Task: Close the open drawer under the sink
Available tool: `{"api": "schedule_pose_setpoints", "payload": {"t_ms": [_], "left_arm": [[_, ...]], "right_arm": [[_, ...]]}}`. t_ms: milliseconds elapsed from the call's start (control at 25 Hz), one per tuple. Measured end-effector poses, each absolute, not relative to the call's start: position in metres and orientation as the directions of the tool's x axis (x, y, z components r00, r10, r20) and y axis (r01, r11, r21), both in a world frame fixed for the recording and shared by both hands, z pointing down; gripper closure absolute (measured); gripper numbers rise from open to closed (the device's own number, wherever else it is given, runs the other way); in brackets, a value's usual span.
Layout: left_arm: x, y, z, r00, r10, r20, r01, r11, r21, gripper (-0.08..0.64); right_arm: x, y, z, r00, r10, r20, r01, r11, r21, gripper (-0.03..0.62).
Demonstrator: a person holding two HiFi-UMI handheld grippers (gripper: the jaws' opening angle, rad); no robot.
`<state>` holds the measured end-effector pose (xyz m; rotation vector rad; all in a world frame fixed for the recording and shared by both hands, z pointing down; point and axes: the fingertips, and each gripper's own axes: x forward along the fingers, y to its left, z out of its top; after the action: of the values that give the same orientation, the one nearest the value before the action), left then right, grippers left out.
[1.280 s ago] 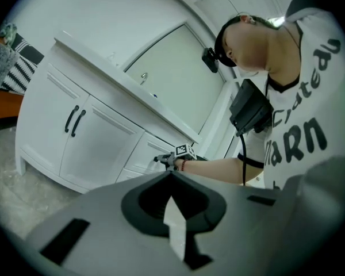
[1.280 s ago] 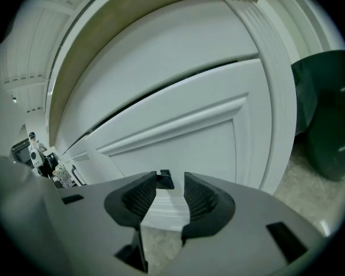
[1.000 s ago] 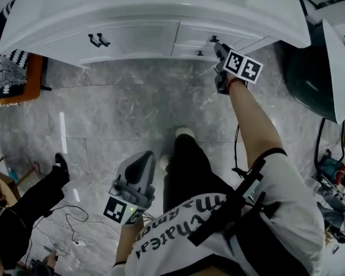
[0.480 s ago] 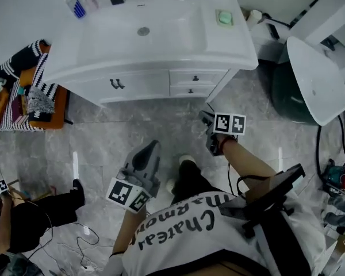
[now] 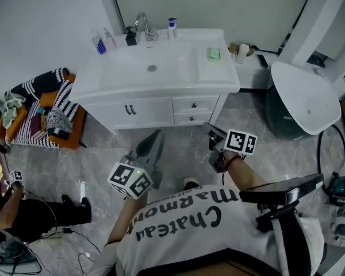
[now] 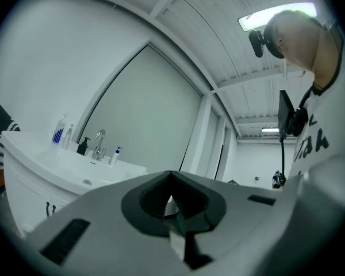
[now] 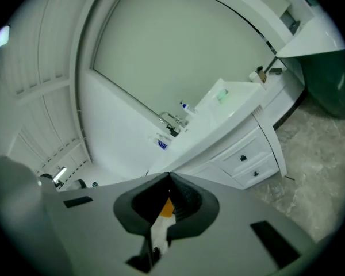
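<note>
A person stood on a grey marbled floor point(image 5: 103, 148) facing a white cabinet point(image 5: 144, 111) with a sink point(image 5: 152, 68) set in its counter point(image 5: 224, 76). Two drawers point(image 5: 194, 104) sat one above the other under the counter, right of the basin. Both were flush with the cabinet front, dark knobs showing. The left tool point(image 5: 154, 138) was held out over the floor, pointing toward the cabinet and well apart from it, its jaws pressed together on nothing. The right tool point(image 5: 213, 134) hung in front of the drawers, not touching them, its jaws likewise together and empty. A faucet point(image 5: 141, 25) and green soap point(image 5: 213, 53) stood on the counter.
</note>
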<state>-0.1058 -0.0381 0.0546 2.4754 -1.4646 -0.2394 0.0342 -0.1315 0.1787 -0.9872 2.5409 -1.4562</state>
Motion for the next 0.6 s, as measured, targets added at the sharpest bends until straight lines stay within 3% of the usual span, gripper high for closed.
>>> {"api": "schedule_pose_setpoints", "payload": {"t_ms": [320,600], "left_arm": [[-0.089,-0.018,0.015,0.516,-0.854,-0.07,-0.801,-0.51,0.312,0.552],[-0.102,-0.019,0.014,0.493,-0.868,-0.056,-0.808,-0.48,0.341,0.552]], "right_arm": [[0.041,-0.101,0.072,-0.832,-0.534,0.149,-0.526,0.674,-0.519,0.58],[0.045,-0.089,0.078,-0.811,-0.543,0.218,-0.579,0.69,-0.434,0.581]]}}
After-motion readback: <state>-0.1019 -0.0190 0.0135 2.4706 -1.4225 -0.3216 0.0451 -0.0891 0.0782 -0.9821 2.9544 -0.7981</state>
